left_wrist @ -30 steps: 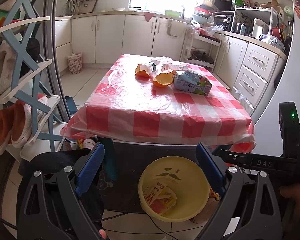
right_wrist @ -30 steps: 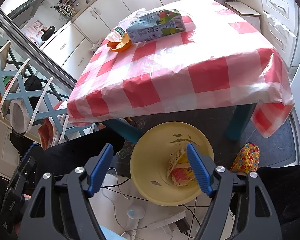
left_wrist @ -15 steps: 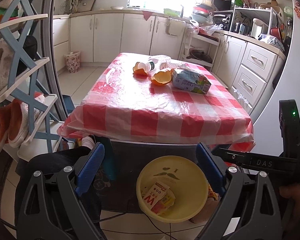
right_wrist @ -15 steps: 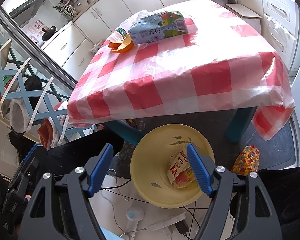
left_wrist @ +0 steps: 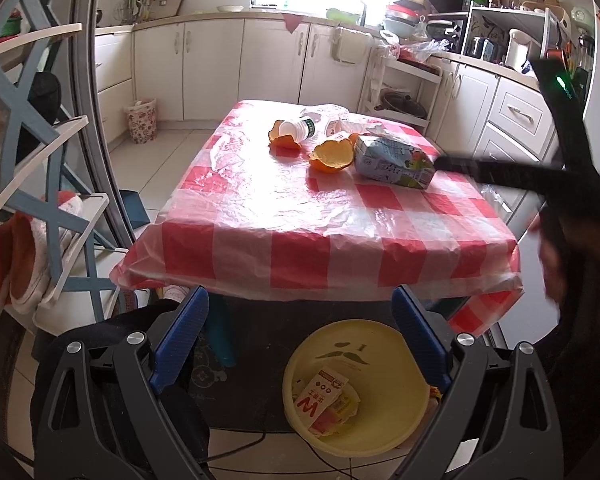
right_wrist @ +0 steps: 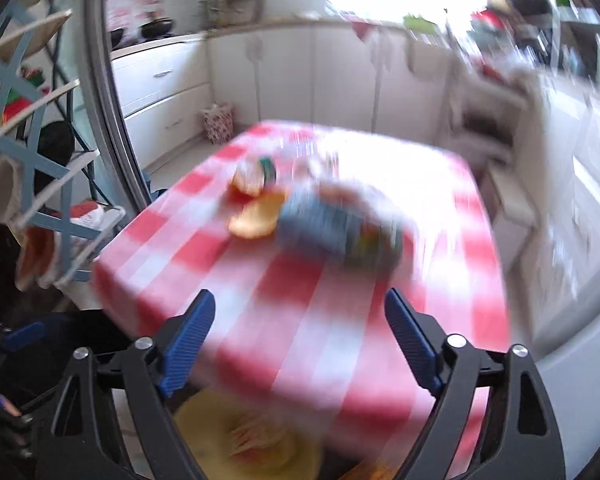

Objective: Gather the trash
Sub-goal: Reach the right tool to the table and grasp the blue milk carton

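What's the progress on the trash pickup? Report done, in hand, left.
Done: a carton lies in the yellow bin. In hand: nothing; the left gripper and right gripper are open and empty. Left on the table: juice box, orange peels, bottle.

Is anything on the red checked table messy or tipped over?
Yes. A white plastic bottle lies on its side at the far end of the red-and-white checked tablecloth. Orange peel halves sit loose beside it, and a blue drink carton lies flat, looking dented.
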`<state>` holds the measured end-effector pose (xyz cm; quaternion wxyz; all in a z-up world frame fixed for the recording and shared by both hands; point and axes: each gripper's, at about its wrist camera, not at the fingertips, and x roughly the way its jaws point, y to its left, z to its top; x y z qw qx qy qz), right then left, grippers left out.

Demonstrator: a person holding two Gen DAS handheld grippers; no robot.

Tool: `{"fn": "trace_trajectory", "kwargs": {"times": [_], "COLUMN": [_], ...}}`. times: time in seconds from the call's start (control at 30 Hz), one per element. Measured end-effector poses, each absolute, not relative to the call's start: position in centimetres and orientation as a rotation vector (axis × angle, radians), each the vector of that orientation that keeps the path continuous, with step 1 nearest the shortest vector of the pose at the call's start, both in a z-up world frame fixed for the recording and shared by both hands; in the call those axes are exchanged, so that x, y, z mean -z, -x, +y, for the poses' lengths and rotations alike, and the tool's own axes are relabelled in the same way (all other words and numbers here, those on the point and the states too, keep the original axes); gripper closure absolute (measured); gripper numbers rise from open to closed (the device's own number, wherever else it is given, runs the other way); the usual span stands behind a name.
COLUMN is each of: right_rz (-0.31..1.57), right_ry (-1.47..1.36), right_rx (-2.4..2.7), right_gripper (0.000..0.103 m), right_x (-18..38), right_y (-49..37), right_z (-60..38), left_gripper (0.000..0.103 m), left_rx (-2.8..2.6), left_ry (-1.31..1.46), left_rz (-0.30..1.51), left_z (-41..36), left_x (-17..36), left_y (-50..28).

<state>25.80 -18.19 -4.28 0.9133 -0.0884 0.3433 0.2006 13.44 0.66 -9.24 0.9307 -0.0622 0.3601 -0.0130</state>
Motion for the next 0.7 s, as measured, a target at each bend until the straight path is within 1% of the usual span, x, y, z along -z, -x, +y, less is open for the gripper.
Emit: {"fn": "trace_trajectory", "kwargs": {"times": [0.07,0.27,0.37,0.53,0.6,0.63,0.7], "right_rz": [0.691,0.732,0.793,0.878,0.935,0.979,0.998], "right_ry": [0.226,0.375,0.449,0.598,0.591,0.574,0.548], "right_rx": [-0.457,-0.512,-0.538,-0.559,-0.590,-0.603,-0.608], "right_gripper": [0.019,0.019,0.019,0.020,0.038,0.045,0.050], "right_x": [4.4,6.7,8.1,10.3,10.7,11.0,10.8], "right_y": [-28.1,-34.9,-36.9,-37.5,-37.7,-38.0,-38.1], "right_z": [-17.6,-14.9,-13.4,-13.1,-13.6,-14.0,-14.7], "left_gripper": [0.014,0.014,0.014,0.014,0.014,0.014,0.014], "left_rx": [0.038,0.069,0.083,0.080,0.088,0.096,0.116], "left_ry": [0.133,0.087,0.045,-0.017,-0.040,-0.058,-0.102], "left_rz": [0.749,0.758,0.751,0.735,0.741,0.744,0.753], "left_z": [1.0,1.2,1.0,0.4,0.0,-0.3,-1.2], "left_x": [9.4,8.9,8.5,7.9,7.7,7.8,8.0], "left_y": [-14.5,-18.9,-21.2,-25.6,-27.3,-28.3,-30.0]}}
